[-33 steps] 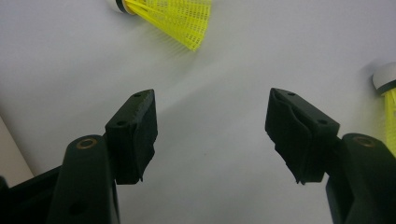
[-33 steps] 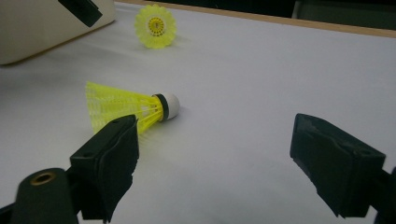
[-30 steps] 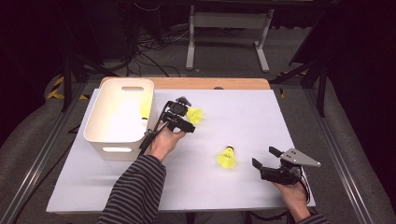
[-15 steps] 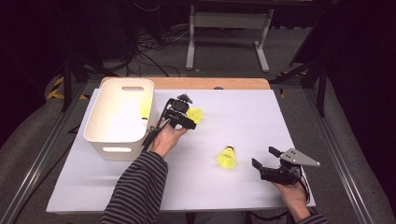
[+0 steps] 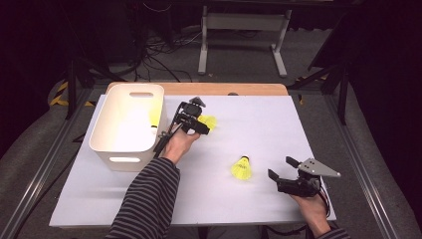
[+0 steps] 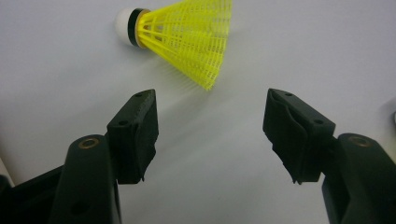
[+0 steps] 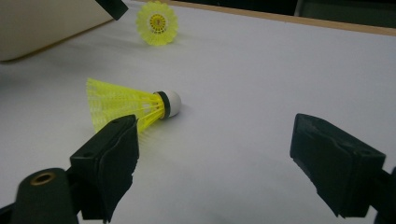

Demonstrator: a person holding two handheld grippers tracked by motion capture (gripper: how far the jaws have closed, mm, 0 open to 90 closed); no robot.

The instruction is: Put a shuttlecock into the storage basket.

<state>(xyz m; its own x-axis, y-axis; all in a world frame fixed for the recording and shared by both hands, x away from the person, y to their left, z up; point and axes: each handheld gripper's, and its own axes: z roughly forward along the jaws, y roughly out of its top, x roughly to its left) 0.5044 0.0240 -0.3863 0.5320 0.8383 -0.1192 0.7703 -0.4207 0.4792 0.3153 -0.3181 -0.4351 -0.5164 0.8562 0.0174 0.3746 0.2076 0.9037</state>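
Left gripper view: a yellow shuttlecock (image 6: 182, 35) lies on its side on the white table (image 6: 303, 42), just beyond the left gripper (image 6: 211, 121), whose jaws are spread with nothing between them. High view: a white bin (image 5: 127, 124) stands just left; the right gripper (image 5: 284, 169) rests spread near a second shuttlecock (image 5: 242, 168).

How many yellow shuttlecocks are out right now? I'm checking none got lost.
3, it seems. One shuttlecock lies by the left gripper, one lies mid-table near the right gripper, and a yellow shape in the white bin looks like a third; more may be hidden there.
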